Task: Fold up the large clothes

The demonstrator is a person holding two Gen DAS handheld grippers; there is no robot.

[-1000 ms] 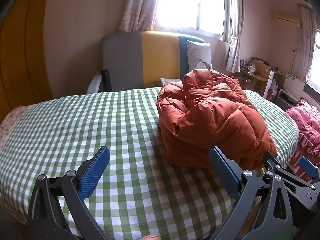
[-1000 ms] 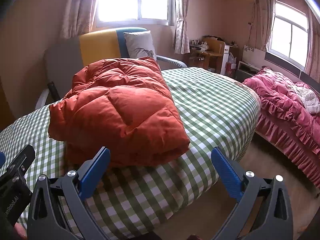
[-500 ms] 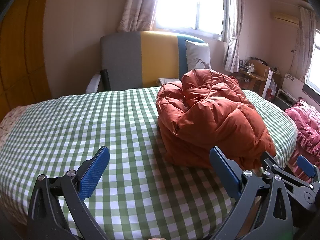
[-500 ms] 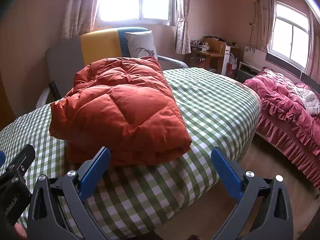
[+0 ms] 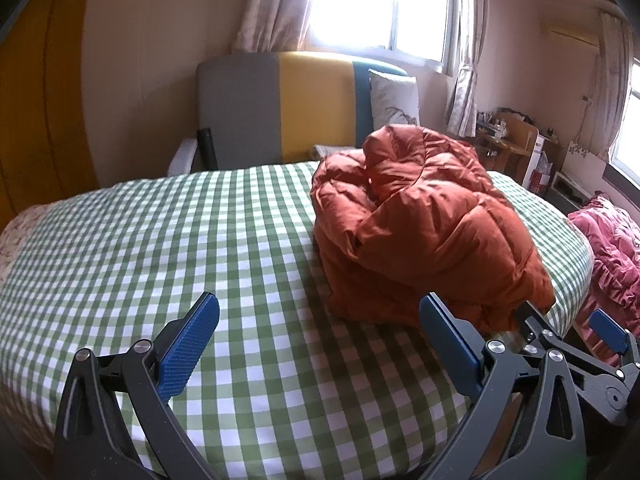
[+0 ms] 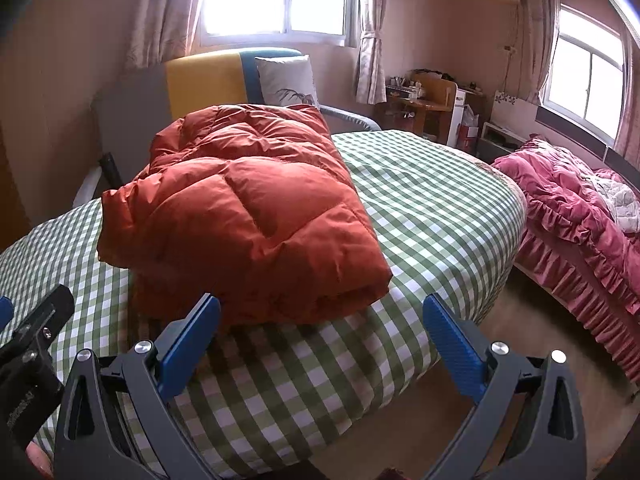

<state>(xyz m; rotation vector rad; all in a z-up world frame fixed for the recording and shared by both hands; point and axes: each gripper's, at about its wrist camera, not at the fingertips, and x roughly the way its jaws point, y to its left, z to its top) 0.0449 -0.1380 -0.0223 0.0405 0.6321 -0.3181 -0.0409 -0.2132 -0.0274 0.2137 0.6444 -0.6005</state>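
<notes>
A puffy rust-orange down jacket (image 5: pixel 424 224) lies folded into a thick bundle on the green checked bed (image 5: pixel 180 232). From the right wrist view the jacket (image 6: pixel 248 216) shows a smooth quilted top face. My left gripper (image 5: pixel 320 328) hovers open over the bed's near edge, left of the jacket, with nothing between its blue pads. My right gripper (image 6: pixel 320 332) is open too, just in front of the jacket's near edge and over the bed's corner (image 6: pixel 440 216). The right gripper's tip (image 5: pixel 600 324) also shows at the left wrist view's lower right.
A grey, yellow and blue sofa (image 5: pixel 276 108) with a white cushion (image 5: pixel 394 98) stands behind the bed under a bright window. A second bed with pink ruffled bedding (image 6: pixel 580 216) lies to the right across a strip of wood floor (image 6: pixel 452 412). A cluttered desk (image 6: pixel 424 104) fills the far corner.
Both grippers have drifted back a little from the jacket and stayed open. The jacket has not moved on the bed.
</notes>
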